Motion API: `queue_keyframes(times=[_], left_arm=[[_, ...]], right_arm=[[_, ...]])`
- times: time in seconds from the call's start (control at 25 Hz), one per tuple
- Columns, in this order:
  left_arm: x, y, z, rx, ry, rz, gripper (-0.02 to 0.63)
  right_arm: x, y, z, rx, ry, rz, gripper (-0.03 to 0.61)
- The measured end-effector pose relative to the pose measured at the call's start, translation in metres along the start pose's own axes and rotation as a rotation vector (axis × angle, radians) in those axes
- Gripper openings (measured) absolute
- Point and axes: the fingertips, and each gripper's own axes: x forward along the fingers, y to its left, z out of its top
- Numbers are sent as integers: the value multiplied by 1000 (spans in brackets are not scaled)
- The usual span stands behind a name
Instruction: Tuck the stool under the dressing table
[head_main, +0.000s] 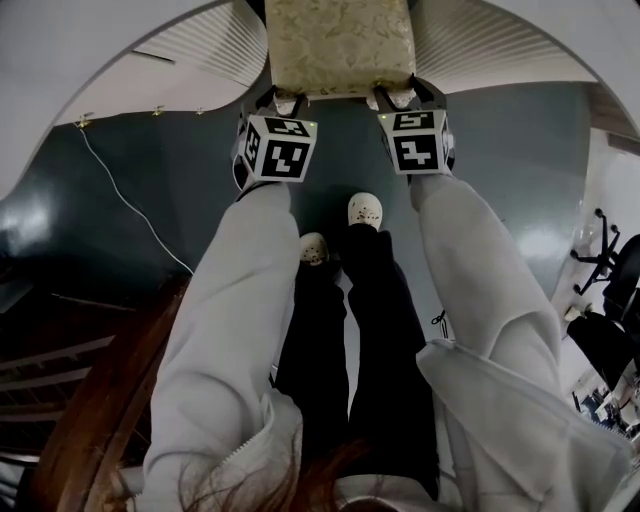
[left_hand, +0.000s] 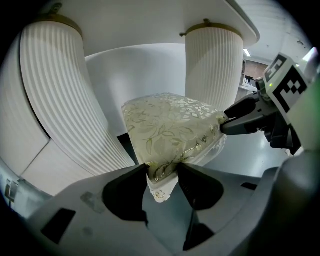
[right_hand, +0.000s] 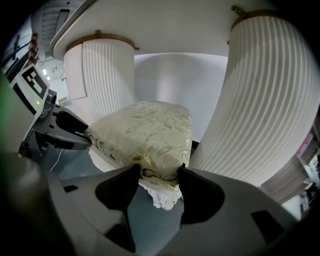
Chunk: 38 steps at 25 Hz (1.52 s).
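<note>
The stool (head_main: 340, 45) has a cream, leaf-patterned cushion on a white carved frame and stands between the dressing table's two white fluted pedestals (head_main: 215, 45). My left gripper (head_main: 285, 100) is shut on the stool's near left corner. In the left gripper view the jaws (left_hand: 162, 172) pinch the cushion edge (left_hand: 170, 125) above a carved leg top. My right gripper (head_main: 395, 97) is shut on the near right corner, and the right gripper view shows its jaws (right_hand: 156, 177) clamping the cushion (right_hand: 145, 130). Each gripper view also shows the other gripper (left_hand: 240, 120) (right_hand: 75, 130) at the side.
The white tabletop (left_hand: 150, 20) overhangs the stool, with the pedestals (right_hand: 265, 100) (right_hand: 107, 80) close on both sides. The person's white shoes (head_main: 365, 210) stand on the dark grey floor (head_main: 150, 180) behind the stool. A white cable (head_main: 130, 205) lies at left, an office chair (head_main: 610, 270) at right.
</note>
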Motion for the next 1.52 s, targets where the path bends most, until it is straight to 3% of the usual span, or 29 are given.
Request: queue_keyframes(times=[0.6,0.84,1.12,1.32,1.4,1.52], left_arm=[[37,18,32,10,-107,88,173],[47,29,48,28,-153,87,172],[57,34,63,11,-136,88,173],[46,38,58,-71,-125,75,175],[33,40,59,-39,-145,95,175],[14,37,63,55,-160,105,175]], right_arm=[[40,-24,25,42,-90,-29,298],[49,-31,41,46,-155,-48,287],[60,-44,52,37,-90,-55,291],[44,-39,51,68,-82,-61,288],[31,-38,52,35,-104,-84,252],[12,-27,46,-23,-106,-64,253]])
